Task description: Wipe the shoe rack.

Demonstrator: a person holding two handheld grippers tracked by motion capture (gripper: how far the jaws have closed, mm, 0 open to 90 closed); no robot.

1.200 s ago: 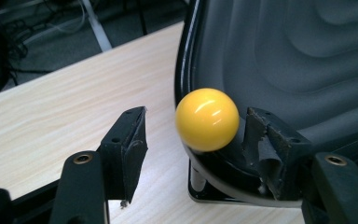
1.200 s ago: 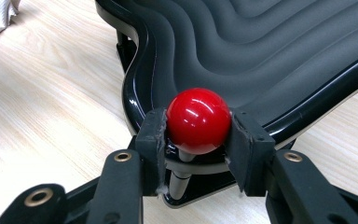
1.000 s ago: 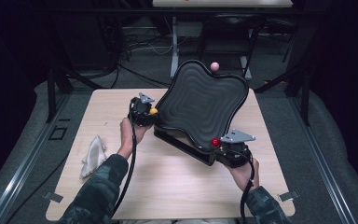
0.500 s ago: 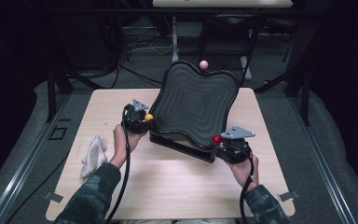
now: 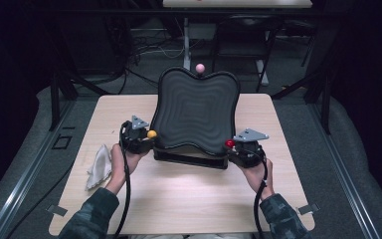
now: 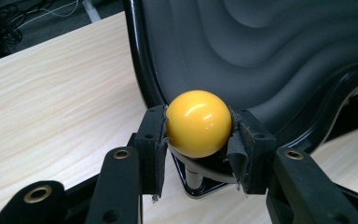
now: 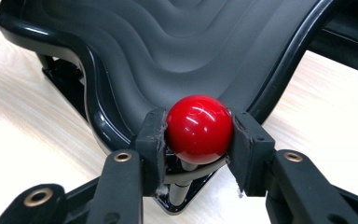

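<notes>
Both claws grip knobs at mid-frame: left gripper (image 5: 144, 140) clamps the yellow ball (image 6: 198, 123), right gripper (image 5: 242, 149) the red ball (image 7: 199, 129). Black tray (image 5: 195, 112) tilts, probably steering the pink ball (image 5: 199, 67) at its far rim; next, level gently.

The right claw (image 7: 198, 140) clamps the red ball knob (image 7: 198, 128) at the rim of the black rippled tray (image 7: 182, 42), above the pale wooden tabletop (image 7: 335, 102).

No readable text or labels anywhere.
</notes>
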